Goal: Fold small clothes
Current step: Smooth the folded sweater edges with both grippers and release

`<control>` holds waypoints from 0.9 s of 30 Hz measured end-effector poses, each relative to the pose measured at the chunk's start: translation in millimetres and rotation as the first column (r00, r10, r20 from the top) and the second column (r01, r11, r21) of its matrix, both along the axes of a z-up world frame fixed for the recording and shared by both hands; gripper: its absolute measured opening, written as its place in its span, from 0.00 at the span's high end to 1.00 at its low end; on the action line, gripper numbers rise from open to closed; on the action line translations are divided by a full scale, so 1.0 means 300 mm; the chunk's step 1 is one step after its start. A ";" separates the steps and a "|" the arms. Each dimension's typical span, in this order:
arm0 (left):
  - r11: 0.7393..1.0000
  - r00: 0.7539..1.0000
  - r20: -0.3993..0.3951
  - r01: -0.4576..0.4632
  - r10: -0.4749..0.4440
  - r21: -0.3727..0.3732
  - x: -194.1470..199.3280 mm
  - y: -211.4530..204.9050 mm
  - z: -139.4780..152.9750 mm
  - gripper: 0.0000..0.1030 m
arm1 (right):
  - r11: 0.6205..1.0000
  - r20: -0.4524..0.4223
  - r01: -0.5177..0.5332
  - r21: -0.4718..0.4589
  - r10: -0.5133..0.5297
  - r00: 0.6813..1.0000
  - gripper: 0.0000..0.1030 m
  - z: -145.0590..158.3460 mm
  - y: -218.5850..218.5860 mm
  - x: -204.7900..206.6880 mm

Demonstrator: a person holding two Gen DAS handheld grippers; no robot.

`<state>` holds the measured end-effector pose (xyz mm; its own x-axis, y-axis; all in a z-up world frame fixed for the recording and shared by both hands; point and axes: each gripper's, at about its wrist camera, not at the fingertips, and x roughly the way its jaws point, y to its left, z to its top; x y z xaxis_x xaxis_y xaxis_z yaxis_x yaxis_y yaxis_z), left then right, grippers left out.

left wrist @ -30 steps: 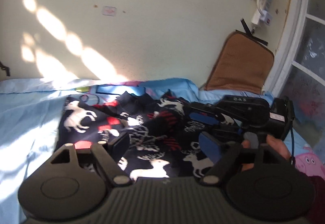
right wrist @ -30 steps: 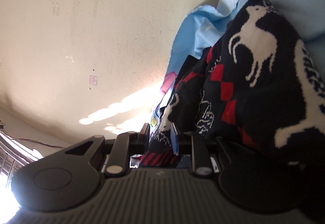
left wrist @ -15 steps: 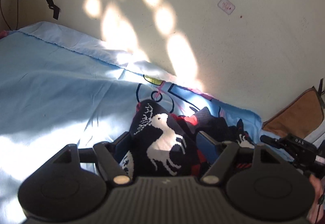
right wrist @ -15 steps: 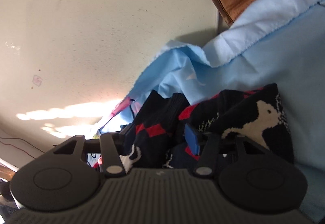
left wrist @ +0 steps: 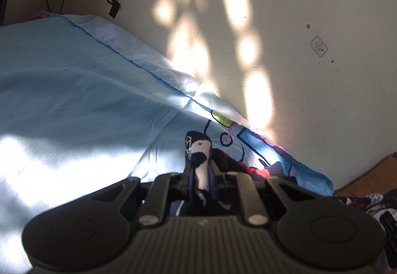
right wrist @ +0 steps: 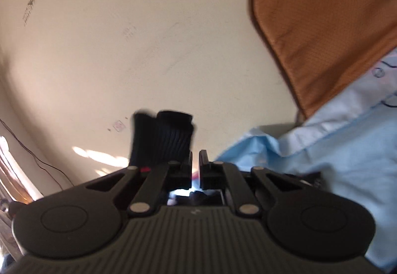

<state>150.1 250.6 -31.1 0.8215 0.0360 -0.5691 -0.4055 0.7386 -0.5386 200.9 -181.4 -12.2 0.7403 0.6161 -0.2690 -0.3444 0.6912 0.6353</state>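
Observation:
The garment is a small dark knit piece with white deer and red checks. In the left wrist view my left gripper [left wrist: 201,169] is shut on a fold of the garment [left wrist: 198,147], which sticks up between the fingers above the light blue sheet [left wrist: 74,105]. In the right wrist view my right gripper [right wrist: 195,162] is nearly closed on the garment; a black ribbed cuff [right wrist: 163,139] stands up just left of its fingers. The rest of the garment hangs hidden under the grippers.
A cream wall [left wrist: 297,13] runs close behind the bed. A brown cushion [right wrist: 327,25] leans on the wall at the right. Black tape [left wrist: 111,3] and a cable hang on the wall at the left. The blue sheet [right wrist: 335,149] lies below the right gripper.
Both grippers have closed on the garment and risen, tilting up toward the wall. The spread garment has left most of both views; only pinched folds show.

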 end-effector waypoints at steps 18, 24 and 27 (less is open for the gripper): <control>0.992 0.997 -0.006 0.080 -0.080 0.093 -0.006 -0.053 0.013 0.56 | 0.959 -0.168 -0.067 -0.275 0.021 0.986 0.55 -0.104 0.077 0.052; 0.986 0.995 -0.007 0.097 -0.097 0.137 0.002 -0.065 0.007 0.70 | 0.982 -0.100 0.055 -0.181 -0.075 0.992 0.92 -0.030 0.029 0.109; 0.979 0.994 -0.042 0.108 -0.102 0.171 0.021 -0.083 -0.019 0.52 | 0.970 -0.151 0.101 -0.220 -0.136 0.979 0.91 -0.058 0.005 0.156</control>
<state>156.5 225.7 -36.8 0.8067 0.0510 -0.5888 -0.3365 0.8587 -0.3866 247.7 -180.0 -29.8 0.7395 0.4431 -0.5068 -0.1549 0.8446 0.5124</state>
